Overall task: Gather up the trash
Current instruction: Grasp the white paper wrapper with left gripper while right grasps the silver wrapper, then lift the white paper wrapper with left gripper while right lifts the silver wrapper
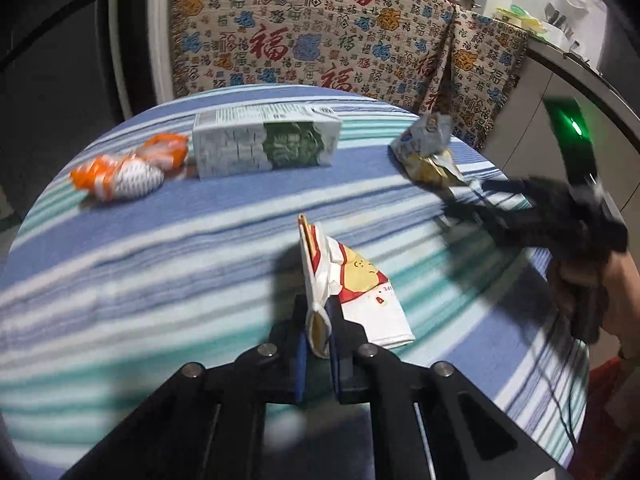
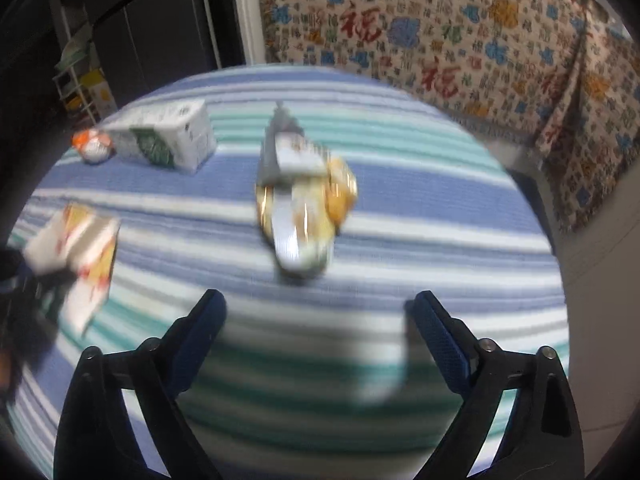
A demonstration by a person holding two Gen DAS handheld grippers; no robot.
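Observation:
My left gripper (image 1: 318, 330) is shut on a crumpled white, red and yellow paper wrapper (image 1: 360, 292), which stands up between the pads just above the striped tablecloth (image 1: 160, 240). The same wrapper (image 2: 84, 256) shows blurred at the left of the right wrist view. My right gripper (image 2: 320, 304) is open with nothing between its fingers; it points at a silver and yellow snack bag (image 2: 300, 200) lying a short way ahead. From the left wrist view that bag (image 1: 428, 152) lies at the table's right, with the right gripper (image 1: 476, 210) beside it, held by a hand (image 1: 616, 280).
A white and green carton (image 1: 264, 140) lies at the far side of the round table, with an orange and white wrapper (image 1: 128, 168) to its left. Patterned fabric (image 1: 320, 32) hangs behind the table. A counter with kitchenware (image 1: 560, 24) stands at the far right.

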